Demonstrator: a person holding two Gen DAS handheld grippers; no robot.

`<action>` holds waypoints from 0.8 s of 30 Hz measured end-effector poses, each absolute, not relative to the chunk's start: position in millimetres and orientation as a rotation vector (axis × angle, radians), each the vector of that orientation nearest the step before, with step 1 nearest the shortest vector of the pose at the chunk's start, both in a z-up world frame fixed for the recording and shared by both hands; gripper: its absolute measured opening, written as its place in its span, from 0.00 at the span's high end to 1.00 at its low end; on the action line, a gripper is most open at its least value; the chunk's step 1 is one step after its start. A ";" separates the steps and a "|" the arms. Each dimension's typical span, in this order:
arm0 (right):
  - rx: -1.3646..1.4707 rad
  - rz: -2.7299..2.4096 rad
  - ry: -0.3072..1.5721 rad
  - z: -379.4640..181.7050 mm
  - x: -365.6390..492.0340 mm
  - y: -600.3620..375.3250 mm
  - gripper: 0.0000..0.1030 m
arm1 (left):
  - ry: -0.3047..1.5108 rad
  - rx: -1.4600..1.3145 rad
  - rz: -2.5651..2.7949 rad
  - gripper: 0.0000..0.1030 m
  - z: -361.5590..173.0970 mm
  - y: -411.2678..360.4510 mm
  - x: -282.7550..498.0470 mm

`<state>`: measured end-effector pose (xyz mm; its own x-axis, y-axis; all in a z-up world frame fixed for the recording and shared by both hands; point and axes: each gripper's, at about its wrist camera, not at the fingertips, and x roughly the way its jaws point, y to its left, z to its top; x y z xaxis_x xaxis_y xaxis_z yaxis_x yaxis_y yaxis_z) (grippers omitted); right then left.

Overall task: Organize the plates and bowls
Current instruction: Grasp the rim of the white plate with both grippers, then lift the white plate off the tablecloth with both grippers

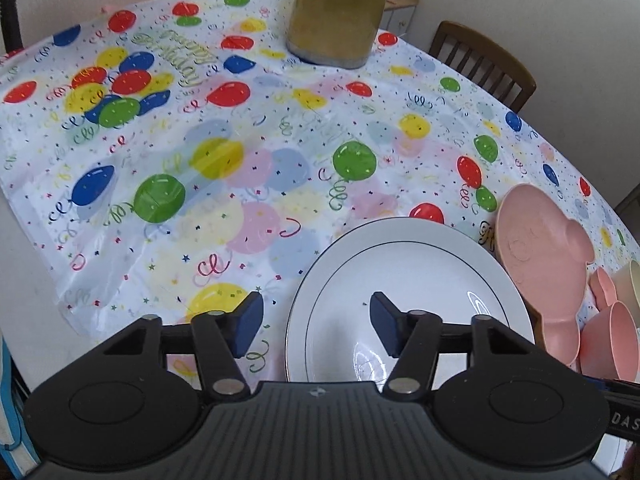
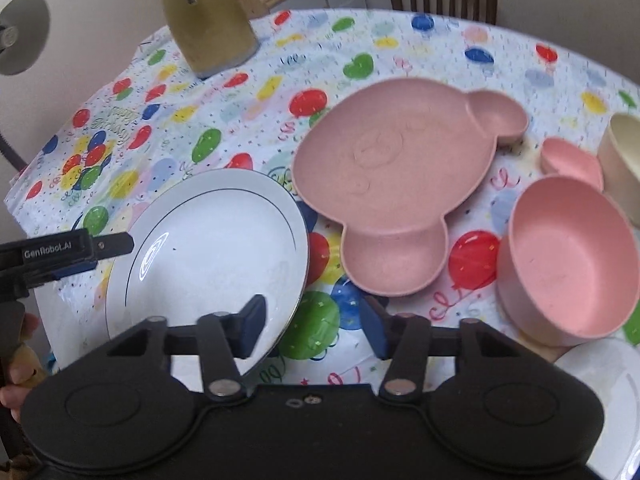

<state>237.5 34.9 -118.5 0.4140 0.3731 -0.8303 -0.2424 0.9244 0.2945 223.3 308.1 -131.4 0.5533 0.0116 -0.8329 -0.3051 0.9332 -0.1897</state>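
A white plate (image 1: 404,280) with a thin dark rim line lies on the balloon tablecloth; it also shows in the right wrist view (image 2: 208,248). My left gripper (image 1: 316,326) is open over the plate's left edge, one finger on each side of the rim; it appears at the left of the right wrist view (image 2: 100,250). My right gripper (image 2: 314,326) is open and empty, straddling the plate's right edge. A pink bear-shaped divided plate (image 2: 392,184) lies right of the white plate. A pink bowl (image 2: 568,256) stands further right, also seen in the left wrist view (image 1: 608,344).
A small pink dish (image 2: 572,160) and a cream cup (image 2: 624,160) stand at the far right. Another white plate (image 2: 604,384) shows at the lower right. A tall olive-yellow kettle (image 2: 208,20) stands at the back. A wooden chair (image 1: 484,64) sits beyond the table.
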 end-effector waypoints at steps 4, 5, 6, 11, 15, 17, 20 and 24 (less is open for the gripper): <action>0.188 0.370 1.110 -129.2 246.1 38.3 0.61 | 0.984 -0.342 0.162 0.55 -136.8 312.2 227.2; 0.194 0.370 1.113 -130.4 247.3 39.4 0.62 | 0.989 -0.346 0.161 0.56 -138.5 313.6 228.5; 0.198 0.374 1.114 -131.0 247.8 40.9 0.63 | 0.992 -0.348 0.161 0.58 -140.0 314.8 229.4; 0.178 0.378 1.107 -133.2 250.3 49.2 0.67 | 1.004 -0.355 0.140 0.68 -144.8 318.6 232.8; 0.205 0.392 1.106 -136.0 253.7 50.7 0.77 | 1.009 -0.351 0.132 0.76 -146.9 319.0 234.7; 0.205 0.399 1.101 -136.4 254.5 52.0 0.80 | 1.011 -0.343 0.133 0.78 -147.1 319.3 235.3; 0.189 0.394 1.100 -137.2 255.1 53.1 0.85 | 1.013 -0.332 0.127 0.82 -147.0 320.5 234.8; 0.162 0.385 1.100 -137.3 256.0 54.2 0.91 | 1.007 -0.322 0.117 0.83 -146.8 321.0 233.1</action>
<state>256.0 54.2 -137.3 0.3959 0.3809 -0.8355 -0.2226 0.9226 0.3151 233.1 321.0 -146.8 0.5331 -0.0516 -0.8445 -0.2435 0.9465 -0.2116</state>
